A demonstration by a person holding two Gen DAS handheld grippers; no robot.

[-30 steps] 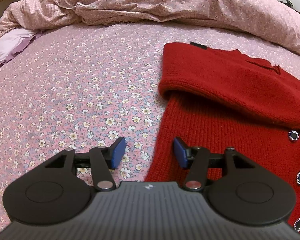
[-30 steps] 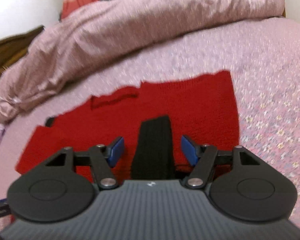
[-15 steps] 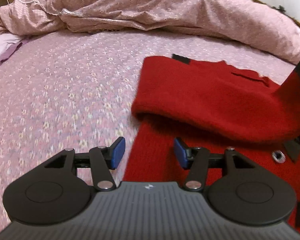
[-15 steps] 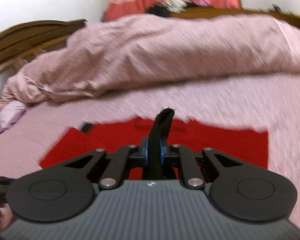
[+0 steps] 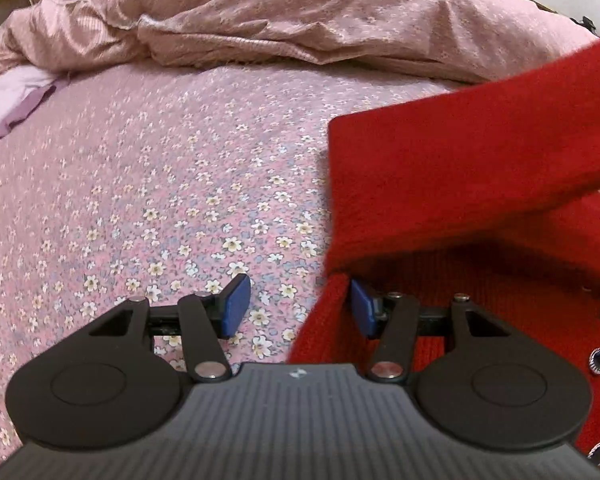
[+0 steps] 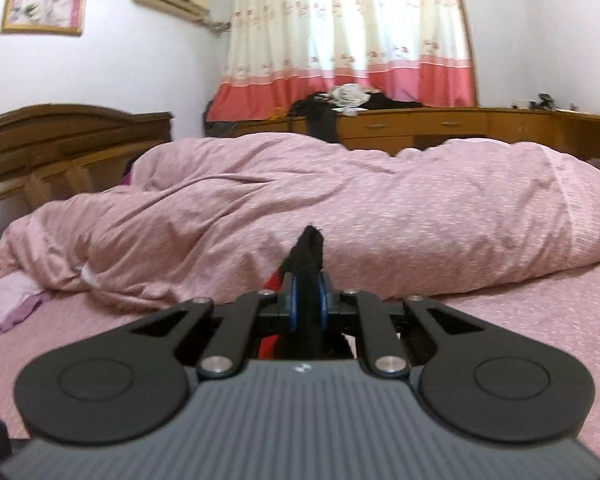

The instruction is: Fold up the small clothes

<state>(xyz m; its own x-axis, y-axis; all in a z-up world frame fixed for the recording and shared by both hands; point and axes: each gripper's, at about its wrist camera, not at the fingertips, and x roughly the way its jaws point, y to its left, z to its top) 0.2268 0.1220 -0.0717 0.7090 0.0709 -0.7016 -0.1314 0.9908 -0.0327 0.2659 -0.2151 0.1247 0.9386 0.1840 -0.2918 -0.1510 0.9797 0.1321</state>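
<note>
The red cardigan (image 5: 460, 200) lies on the floral bedsheet (image 5: 160, 200), right of the left gripper (image 5: 296, 306), whose jaws stand spread across the garment's side edge; its sleeve rises rightward, probably toward the right gripper (image 6: 306, 304), pinched on a black cuff (image 6: 310, 252) and raised above the bed; no readable writing shows.
</note>
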